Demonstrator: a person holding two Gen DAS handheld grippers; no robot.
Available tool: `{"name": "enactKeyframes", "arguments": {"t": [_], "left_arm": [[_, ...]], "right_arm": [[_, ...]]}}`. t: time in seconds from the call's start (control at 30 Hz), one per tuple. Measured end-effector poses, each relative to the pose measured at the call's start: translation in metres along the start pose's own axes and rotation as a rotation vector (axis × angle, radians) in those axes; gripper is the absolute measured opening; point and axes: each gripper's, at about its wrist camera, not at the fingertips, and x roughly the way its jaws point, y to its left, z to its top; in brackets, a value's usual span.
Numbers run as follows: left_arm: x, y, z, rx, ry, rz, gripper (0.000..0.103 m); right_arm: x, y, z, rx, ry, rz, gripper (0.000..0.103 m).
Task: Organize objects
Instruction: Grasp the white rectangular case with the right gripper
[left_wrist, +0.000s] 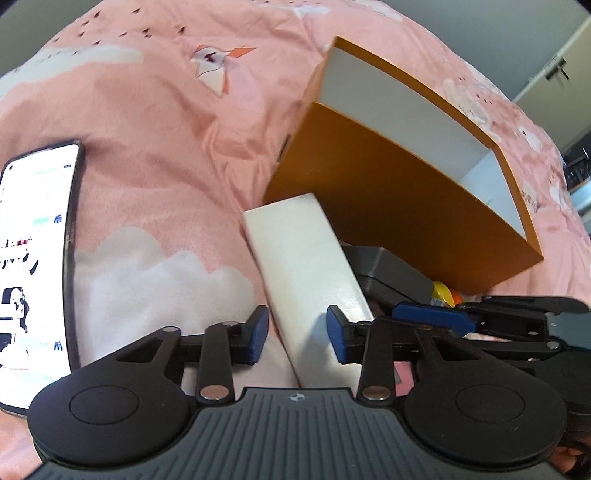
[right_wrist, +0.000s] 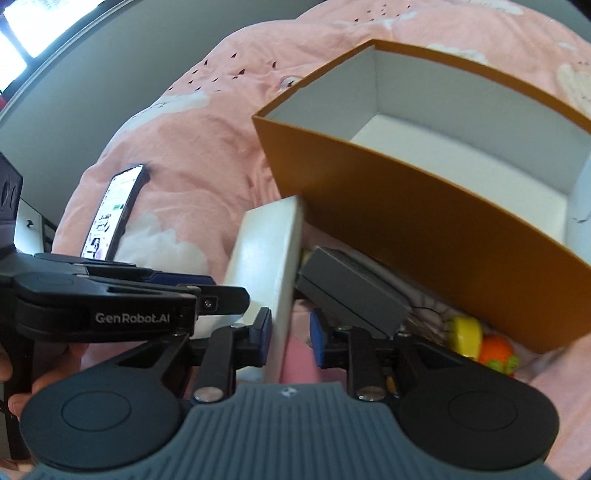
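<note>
On the bed: your white box (left_wrist: 310, 280) lies on the pink quilt (left_wrist: 147, 147), its far end near the orange box (left_wrist: 388, 192).
Long axis: it runs forward and away from you, roughly along your left fingers (left_wrist: 258, 332).
Left gripper (left_wrist: 297, 332): fingers spread, straddling the white box's near end, not pinching yet as far as you can see.
Right gripper (right_wrist: 290, 336): fingers spread, the left one beside the box's edge; a grey case (right_wrist: 351, 291) lies just ahead.
Nearer hand: left, by my judgement.
Elsewhere: phone (left_wrist: 33, 258) well to the left; yellow and orange toys (right_wrist: 480, 343) beside the orange box.
</note>
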Motion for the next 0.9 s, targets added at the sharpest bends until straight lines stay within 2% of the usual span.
{"name": "enactKeyframes", "arguments": {"t": [0.03,0.1,0.2,0.33,0.57,0.63,0.77,0.9], "left_arm": [[-0.001,0.002,0.001,-0.003,0.0,0.011,0.029],[-0.001,0.004,0.002,0.007,0.005,0.028,0.023],[-0.002,0.006,0.002,0.011,0.012,0.03,0.019],[-0.001,0.01,0.003,-0.006,0.019,0.025,0.014],[-0.001,0.01,0.004,0.013,0.022,0.048,0.006],[-0.001,0.01,0.005,0.018,0.022,0.055,0.006],[-0.006,0.006,0.004,0.046,0.009,0.061,0.008],[-0.016,-0.001,0.004,0.094,-0.016,0.042,0.016]], "right_arm": [[0.004,0.001,0.002,0.003,0.007,0.013,0.025],[0.012,0.003,0.005,0.007,0.022,0.04,0.026],[0.023,0.005,0.008,0.02,0.044,0.063,0.034],[0.036,-0.001,0.012,0.084,0.066,0.103,0.039],[0.053,-0.007,0.02,0.163,0.068,0.146,0.043],[0.056,-0.011,0.019,0.196,0.067,0.164,0.041],[0.046,-0.001,0.017,0.153,0.049,0.144,0.032],[0.024,0.005,0.013,0.122,0.0,0.114,0.03]]}}
